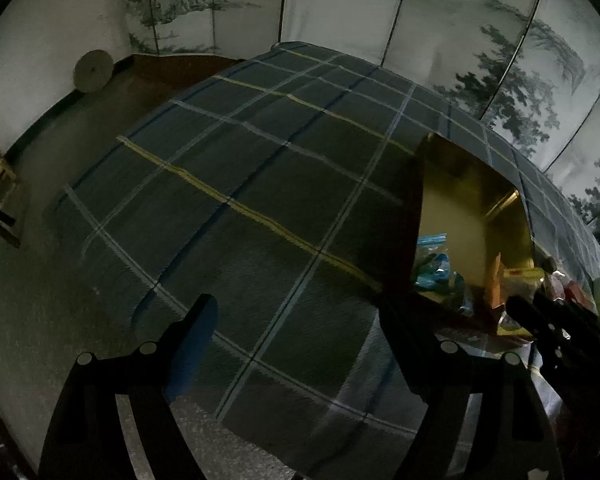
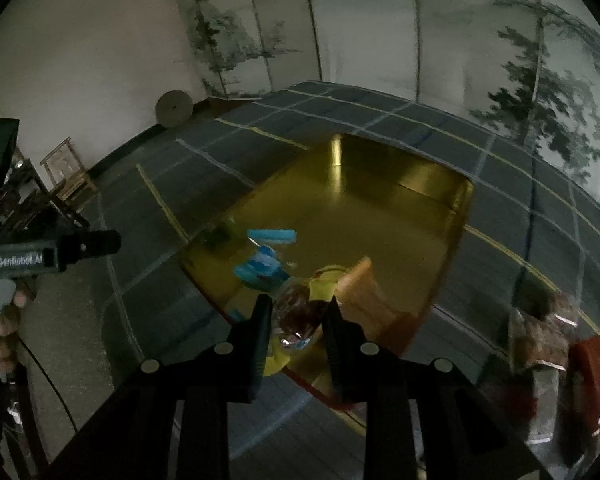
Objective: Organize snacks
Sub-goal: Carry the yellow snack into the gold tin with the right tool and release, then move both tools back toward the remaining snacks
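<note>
A gold box [image 2: 380,216] lies open on a plaid cloth [image 2: 520,184]. Blue packets [image 2: 266,258], a yellow packet [image 2: 324,286] and an orange packet [image 2: 364,292] lie in its near corner. My right gripper [image 2: 298,316] is shut on a clear bag of dark red snacks [image 2: 300,312] just above that corner. My left gripper [image 1: 296,320] is open and empty over the cloth, left of the box [image 1: 472,200]. The right gripper's dark body [image 1: 552,320] shows at the left wrist view's right edge.
More snack bags [image 2: 540,336] and a red packet [image 2: 592,372] lie on the cloth right of the box. A painted folding screen [image 2: 500,40] stands behind the table. A wooden chair [image 2: 66,176] and a round disc [image 2: 174,108] sit by the left wall.
</note>
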Tool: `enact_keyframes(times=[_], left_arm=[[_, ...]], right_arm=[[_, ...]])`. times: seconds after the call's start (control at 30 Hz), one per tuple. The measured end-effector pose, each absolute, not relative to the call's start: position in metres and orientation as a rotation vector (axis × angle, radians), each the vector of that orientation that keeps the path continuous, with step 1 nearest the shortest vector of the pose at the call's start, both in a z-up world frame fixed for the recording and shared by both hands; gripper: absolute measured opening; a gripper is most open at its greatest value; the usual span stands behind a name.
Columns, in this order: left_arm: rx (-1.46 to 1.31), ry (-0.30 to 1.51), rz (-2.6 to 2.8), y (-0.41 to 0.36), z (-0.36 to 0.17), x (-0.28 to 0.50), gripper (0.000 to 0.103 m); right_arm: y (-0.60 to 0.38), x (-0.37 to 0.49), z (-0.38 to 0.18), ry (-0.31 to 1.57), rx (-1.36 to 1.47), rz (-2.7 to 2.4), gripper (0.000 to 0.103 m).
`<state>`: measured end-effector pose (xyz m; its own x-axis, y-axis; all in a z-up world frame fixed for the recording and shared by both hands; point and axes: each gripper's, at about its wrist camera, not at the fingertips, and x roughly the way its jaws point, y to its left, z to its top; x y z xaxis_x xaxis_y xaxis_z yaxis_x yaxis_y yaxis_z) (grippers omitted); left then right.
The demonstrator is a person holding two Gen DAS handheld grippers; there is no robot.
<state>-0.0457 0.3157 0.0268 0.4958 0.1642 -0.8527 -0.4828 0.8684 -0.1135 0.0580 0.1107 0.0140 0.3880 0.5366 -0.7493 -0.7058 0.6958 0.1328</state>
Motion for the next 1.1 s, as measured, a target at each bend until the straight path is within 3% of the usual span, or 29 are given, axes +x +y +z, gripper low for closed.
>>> enact_keyframes(times=[0.47, 0.67, 0.77, 1.1], left_arm=[[-0.394, 0.985, 0.407, 0.324, 0.027, -0.056, 0.079], [-0.423, 1.000, 0.420, 0.326, 0.027, -0.062, 0.079], [-0.429, 1.000, 0.423, 0.324, 0.030, -0.061, 0.079], [-0.371, 0.988, 0.310, 0.264, 0.055, -0.021, 0.079]], right_arm=[[0.156, 0.065, 0.001, 0.865, -0.312, 0.773, 0.026], [0.151, 0.071, -0.006, 0.906, -0.291, 0.779, 0.032], [0.136, 0.071, 0.005, 0.897, -0.263, 0.789, 0.044], [-0.015, 0.096, 0.041, 0.917, -0.171, 0.591, 0.045]])
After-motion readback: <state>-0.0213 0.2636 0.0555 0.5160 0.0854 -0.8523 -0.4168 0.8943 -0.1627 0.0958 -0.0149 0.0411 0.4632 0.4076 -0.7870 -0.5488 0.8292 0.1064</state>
